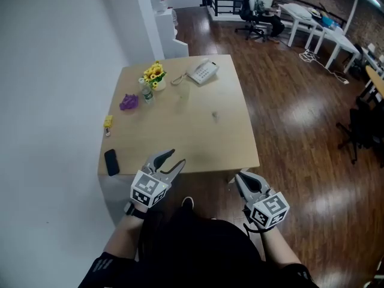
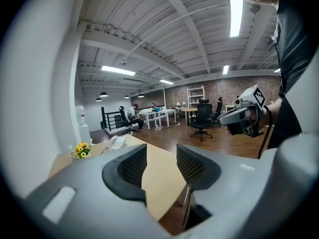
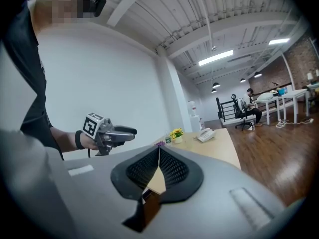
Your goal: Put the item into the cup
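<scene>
The wooden table (image 1: 198,143) carries a purple item (image 1: 128,102), a small yellow item (image 1: 108,121) and what looks like a clear cup (image 1: 183,92), too faint to be sure. My left gripper (image 1: 178,156) hovers over the table's near edge, its jaws open and empty; in its own view the left gripper (image 2: 162,166) shows only table between the pads. My right gripper (image 1: 237,176) is held just off the near right corner, above the floor. In its own view the right gripper (image 3: 158,157) has its pads together with nothing between them.
A pot of yellow flowers (image 1: 155,74), a small bottle (image 1: 147,95) and a white telephone (image 1: 202,71) stand at the table's far end. A black phone (image 1: 111,161) lies near the front left corner. White wall at left; a person sits at desks (image 1: 312,17) far off.
</scene>
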